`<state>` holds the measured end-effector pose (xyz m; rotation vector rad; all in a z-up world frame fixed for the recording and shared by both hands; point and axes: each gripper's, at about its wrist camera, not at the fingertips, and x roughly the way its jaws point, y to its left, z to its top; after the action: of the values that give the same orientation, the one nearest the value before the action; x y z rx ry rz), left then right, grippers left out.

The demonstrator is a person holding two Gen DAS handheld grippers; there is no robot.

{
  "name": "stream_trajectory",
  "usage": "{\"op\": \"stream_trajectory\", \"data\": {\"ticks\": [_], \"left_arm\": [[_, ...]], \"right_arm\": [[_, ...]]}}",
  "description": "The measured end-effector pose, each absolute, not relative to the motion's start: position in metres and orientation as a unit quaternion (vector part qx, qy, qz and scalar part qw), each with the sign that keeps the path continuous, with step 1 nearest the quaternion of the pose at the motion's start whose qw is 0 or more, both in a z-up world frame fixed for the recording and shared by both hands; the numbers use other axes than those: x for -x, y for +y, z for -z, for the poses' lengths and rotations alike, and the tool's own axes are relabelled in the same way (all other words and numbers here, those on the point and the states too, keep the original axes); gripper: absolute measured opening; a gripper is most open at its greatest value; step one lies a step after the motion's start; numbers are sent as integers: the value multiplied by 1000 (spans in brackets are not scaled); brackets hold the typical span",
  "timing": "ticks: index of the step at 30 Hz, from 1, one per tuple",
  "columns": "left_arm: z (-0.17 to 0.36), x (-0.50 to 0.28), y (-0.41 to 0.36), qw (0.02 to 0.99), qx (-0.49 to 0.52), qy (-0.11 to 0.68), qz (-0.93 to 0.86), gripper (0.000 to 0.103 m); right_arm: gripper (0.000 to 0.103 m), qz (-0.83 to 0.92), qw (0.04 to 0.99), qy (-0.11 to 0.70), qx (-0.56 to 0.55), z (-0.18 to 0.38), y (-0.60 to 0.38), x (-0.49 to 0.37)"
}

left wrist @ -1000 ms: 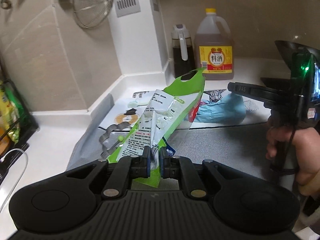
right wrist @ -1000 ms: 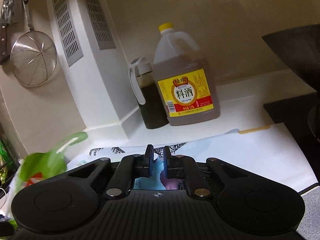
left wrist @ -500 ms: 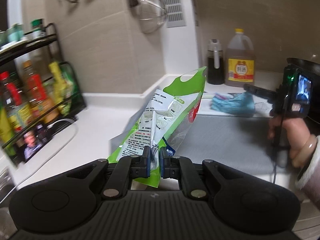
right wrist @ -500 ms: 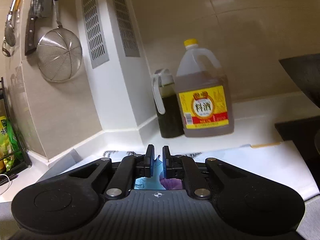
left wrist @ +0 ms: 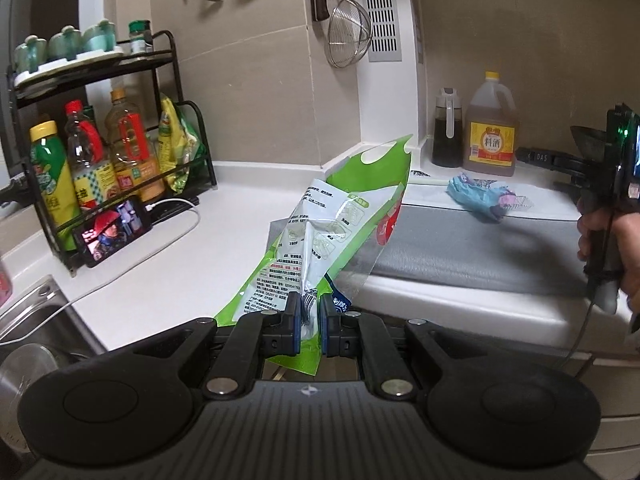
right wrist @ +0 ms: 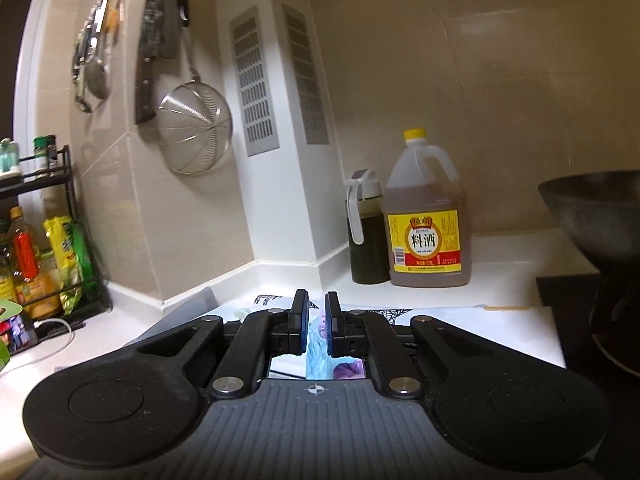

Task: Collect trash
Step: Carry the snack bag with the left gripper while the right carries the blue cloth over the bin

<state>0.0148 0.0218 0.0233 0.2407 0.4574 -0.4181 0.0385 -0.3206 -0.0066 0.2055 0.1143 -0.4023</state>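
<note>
Fingers [left wrist: 291, 322] of the left gripper [left wrist: 310, 326], black with blue pads, pinch the lower end of a crinkled green-and-white plastic food bag [left wrist: 334, 232], glossy and printed with small text, which juts up and away from them above the smooth white bench [left wrist: 192, 256]. At right in the same view, a hand [left wrist: 612, 244] grips the handle of the right gripper [right wrist: 317, 324], whose narrow black arm reaches over a crumpled pale-blue plastic wrapper [left wrist: 476, 196] with a purple patch. From the right wrist, that wrapper shows as a thin blue-and-purple film squeezed between the nearly closed fingers [right wrist: 300, 322].

Behind the wrapper stand a translucent amber plastic jug with a yellow cap and yellow-red label [right wrist: 426, 216] and, just beside it, a dark glass oil dispenser with a white handle [right wrist: 362, 232]. A round wire-mesh strainer [right wrist: 196, 130] hangs on the beige tiled wall. A black wire rack of bottles and packets [left wrist: 104, 148] stands at the bench's left end, with a lit phone [left wrist: 114, 230] propped against it. A flat grey mat [left wrist: 472, 248] covers the bench's right part.
</note>
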Motion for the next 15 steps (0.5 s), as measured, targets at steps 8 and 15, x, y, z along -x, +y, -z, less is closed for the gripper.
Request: {"op": "stream_trajectory", "data": {"ticks": [8,15], "left_arm": [[-16,16,47,949,-118,216,199,10],[-20,30,64,955,-104,203,192,10]], "right_arm": [[9,190,977,54,-81,0,-300,-12],[77,193,971,87,-107,7,-320,-28]]}}
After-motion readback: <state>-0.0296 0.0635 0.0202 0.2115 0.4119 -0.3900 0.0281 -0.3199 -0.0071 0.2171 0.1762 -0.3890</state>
